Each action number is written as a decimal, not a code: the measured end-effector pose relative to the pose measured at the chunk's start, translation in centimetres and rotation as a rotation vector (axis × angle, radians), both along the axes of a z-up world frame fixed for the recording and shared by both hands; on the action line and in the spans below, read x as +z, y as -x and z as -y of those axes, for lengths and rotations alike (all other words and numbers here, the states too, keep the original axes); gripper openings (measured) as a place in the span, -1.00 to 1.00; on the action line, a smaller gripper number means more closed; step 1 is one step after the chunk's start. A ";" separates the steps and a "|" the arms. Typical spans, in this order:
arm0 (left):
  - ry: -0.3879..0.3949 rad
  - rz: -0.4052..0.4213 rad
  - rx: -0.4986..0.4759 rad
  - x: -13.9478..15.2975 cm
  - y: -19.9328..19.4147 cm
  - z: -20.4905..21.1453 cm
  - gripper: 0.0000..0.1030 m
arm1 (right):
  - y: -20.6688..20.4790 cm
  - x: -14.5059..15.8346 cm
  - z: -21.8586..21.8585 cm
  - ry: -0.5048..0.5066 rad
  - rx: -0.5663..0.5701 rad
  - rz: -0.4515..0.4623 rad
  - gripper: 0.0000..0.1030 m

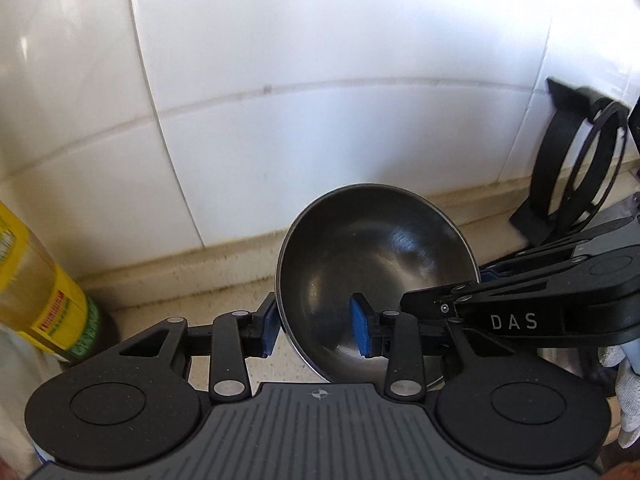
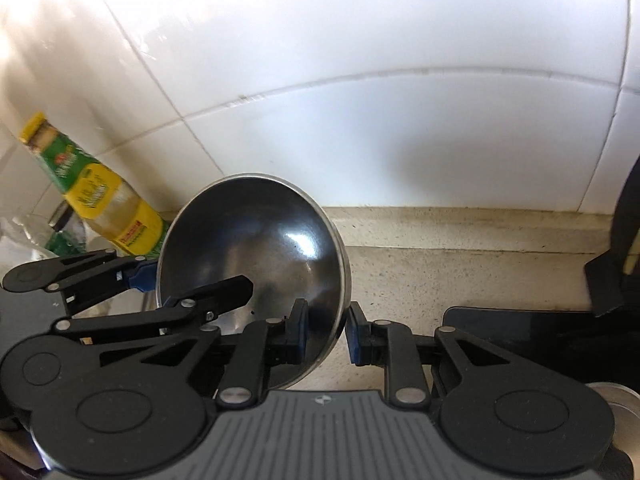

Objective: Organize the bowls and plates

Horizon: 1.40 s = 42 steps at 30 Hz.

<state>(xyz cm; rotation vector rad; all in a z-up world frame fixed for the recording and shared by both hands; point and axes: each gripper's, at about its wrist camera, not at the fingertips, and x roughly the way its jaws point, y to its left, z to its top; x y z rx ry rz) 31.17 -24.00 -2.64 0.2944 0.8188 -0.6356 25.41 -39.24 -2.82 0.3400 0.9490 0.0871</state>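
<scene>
Right now you have the dark round metal bowl [image 1: 376, 264] tilted up between both tools. Nearest you, your left tongs [image 1: 316, 326] straddle the bowl's left rim, one blue pad [image 1: 269, 326] outside the wall and the other inside, set fairly wide; whether they press the metal is not clear. Your right tongs [image 2: 326, 334] straddle the opposite rim at a narrower gap, close to the wall, though firm contact cannot be told either. So the bowl looks carried or steadied on both sides, above the speckled beige desk [image 2: 460, 272] and near the white tiled wall [image 1: 320, 80].

Further out, the yellow-labelled glass bottle of pale liquid [image 2: 108, 208] stands to the left by the wall, and a black wire-ring rack [image 1: 576, 172] stands to the right, well apart from the bowl. A pale metal rim [image 2: 616, 396] shows at the lower right of the right view.

By this evidence you are mid-task: one bowl is in hand and not yet placed. No plates show, so what is left cannot be counted.
</scene>
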 end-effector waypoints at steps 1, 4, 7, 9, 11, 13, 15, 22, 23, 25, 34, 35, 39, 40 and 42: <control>0.005 0.010 -0.002 0.6 0.4 -0.2 -0.14 | 0.4 0.6 -0.2 0.006 0.000 0.006 -0.51; 0.018 0.035 -0.008 2.3 1.2 -1.0 -0.14 | 1.4 1.9 -0.9 0.020 0.000 0.020 -0.50; 0.029 0.063 -0.015 3.9 2.6 -1.7 -0.13 | 2.9 3.4 -1.5 0.033 0.000 0.038 -0.51; 0.033 0.082 -0.020 4.8 3.5 -2.2 -0.12 | 3.6 4.1 -2.0 0.044 0.001 0.046 -0.51; 0.040 0.095 -0.022 5.6 4.3 -2.7 -0.12 | 4.1 4.5 -2.5 0.050 0.002 0.050 -0.51; 0.044 0.105 -0.026 6.1 5.2 -2.7 -0.12 | 4.6 4.9 -3.0 0.057 0.001 0.053 -0.51; 0.048 0.113 -0.030 6.9 5.8 -3.0 -0.12 | 5.2 5.1 -3.4 0.062 0.002 0.054 -0.51; 0.054 0.123 -0.042 7.9 8.1 -4.1 -0.12 | 6.4 5.5 -4.6 0.070 0.002 0.055 -0.51; 0.054 0.124 -0.044 7.9 8.4 -4.2 -0.12 | 6.6 5.5 -4.8 0.072 0.001 0.055 -0.51; 0.054 0.126 -0.047 8.0 8.7 -4.4 -0.12 | 6.7 5.4 -5.3 0.074 0.001 0.055 -0.51; 0.055 0.128 -0.056 8.1 9.5 -5.1 -0.12 | 8.2 5.3 -6.3 0.079 0.000 0.053 -0.51; 0.055 0.128 -0.056 8.1 9.6 -5.2 -0.12 | 8.3 5.3 -6.4 0.079 0.000 0.051 -0.51; 0.049 0.128 -0.062 8.1 10.3 -5.5 -0.12 | 9.1 4.9 -6.4 0.080 0.000 0.041 -0.51; 0.048 0.126 -0.063 8.0 10.5 -5.5 -0.11 | 9.2 4.8 -6.5 0.083 0.001 0.035 -0.51; 0.047 0.120 -0.067 7.8 10.8 -5.7 -0.11 | 9.5 4.3 -6.6 0.085 0.002 0.019 -0.51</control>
